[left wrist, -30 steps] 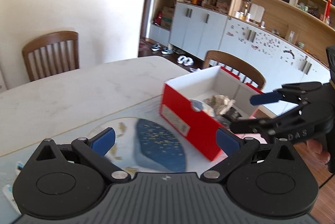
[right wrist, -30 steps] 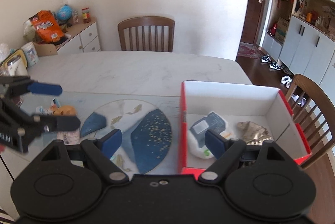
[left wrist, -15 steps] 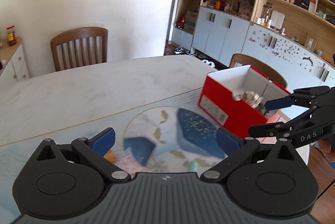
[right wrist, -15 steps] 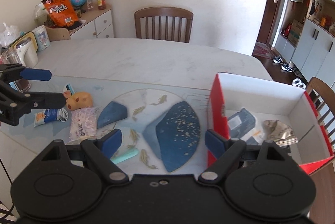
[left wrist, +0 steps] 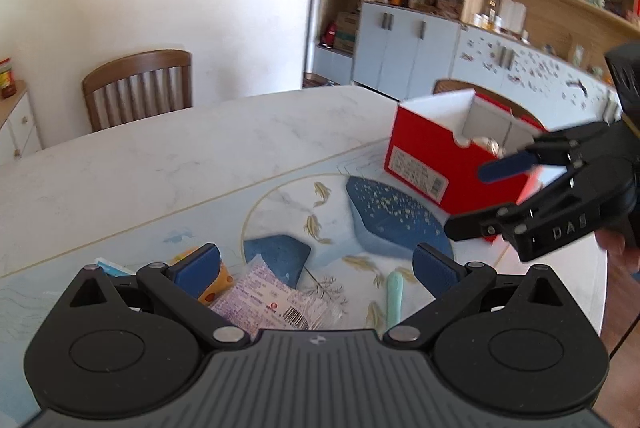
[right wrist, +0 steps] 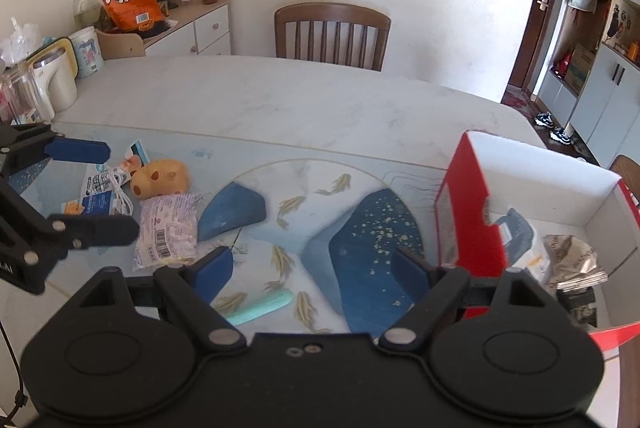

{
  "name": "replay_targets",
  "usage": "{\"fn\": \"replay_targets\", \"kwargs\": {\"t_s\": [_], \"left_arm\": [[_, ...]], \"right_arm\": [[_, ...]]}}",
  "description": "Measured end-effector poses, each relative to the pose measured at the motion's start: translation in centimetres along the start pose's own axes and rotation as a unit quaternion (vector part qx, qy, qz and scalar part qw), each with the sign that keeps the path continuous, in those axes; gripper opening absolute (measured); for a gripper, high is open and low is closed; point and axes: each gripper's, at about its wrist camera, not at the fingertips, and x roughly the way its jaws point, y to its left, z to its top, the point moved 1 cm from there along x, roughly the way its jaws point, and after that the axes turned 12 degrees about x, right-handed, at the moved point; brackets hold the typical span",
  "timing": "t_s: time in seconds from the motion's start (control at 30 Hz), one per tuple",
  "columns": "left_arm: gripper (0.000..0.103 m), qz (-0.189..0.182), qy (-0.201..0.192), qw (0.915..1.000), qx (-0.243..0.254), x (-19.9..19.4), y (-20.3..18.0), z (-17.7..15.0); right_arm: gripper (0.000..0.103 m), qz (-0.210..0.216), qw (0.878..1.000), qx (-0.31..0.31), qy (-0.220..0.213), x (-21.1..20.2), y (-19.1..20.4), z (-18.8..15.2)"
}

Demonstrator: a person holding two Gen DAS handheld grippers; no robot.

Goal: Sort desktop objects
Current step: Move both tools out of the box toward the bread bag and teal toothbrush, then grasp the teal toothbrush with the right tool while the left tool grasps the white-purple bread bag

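Note:
A red box with white inside stands at the table's right; it holds a white-blue pouch and crumpled foil packets. It also shows in the left wrist view. On the mat lie a clear snack packet, an orange pig toy, a blue-white sachet with a white cord and a mint green stick. My left gripper is open and empty above the packet. My right gripper is open and empty above the mat.
A patterned blue mat covers the marble table's near half. A wooden chair stands at the far side. A cabinet with a snack bag, and jars and a kettle, are at the left.
Both grippers have swung left, away from the red box and toward the loose items on the mat. The packet, toy and green stick have come into the left wrist view.

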Motion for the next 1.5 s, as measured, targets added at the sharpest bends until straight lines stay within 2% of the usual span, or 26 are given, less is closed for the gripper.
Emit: {"fn": "replay_targets", "kwargs": {"t_s": [0.1, 0.27, 0.47, 0.9, 1.17, 1.3, 1.4, 1.5], "left_arm": [[0.103, -0.007, 0.005, 0.9995, 0.031, 1.2, 0.0, -0.9], [0.103, -0.023, 0.013, 0.9986, 0.046, 3.1, 0.8, -2.2], [0.103, -0.043, 0.022, 0.9977, 0.048, 5.0, 2.0, -3.4], [0.102, -0.059, 0.038, 0.9964, 0.049, 7.3, 2.6, -4.7], [0.102, -0.065, 0.040, 0.9964, 0.039, 8.0, 3.1, -4.8], [0.102, -0.065, 0.040, 0.9961, 0.043, 8.1, 3.1, -4.9], [0.102, -0.065, 0.042, 0.9960, 0.045, 8.1, 3.0, -4.9], [0.102, -0.067, 0.044, 0.9959, 0.041, 8.0, 2.8, -4.9]], "right_arm": [[0.087, 0.001, 1.000, -0.006, 0.005, 0.8, 0.3, -0.4], [0.087, -0.001, 1.000, -0.002, 0.017, 2.1, 0.5, -1.1], [0.086, 0.000, 0.999, -0.017, 0.030, 3.6, 0.9, -2.3], [0.083, 0.006, 0.996, 0.038, 0.077, 6.6, 1.4, -4.2], [0.077, -0.006, 0.995, 0.034, 0.098, 8.2, 2.4, -4.5], [0.064, -0.004, 0.995, 0.012, 0.098, 8.0, 2.8, -4.4], [0.062, -0.001, 0.994, -0.011, 0.105, 7.7, 2.4, -4.5], [0.061, -0.016, 0.994, -0.023, 0.106, 7.2, 1.3, -4.5]]}}
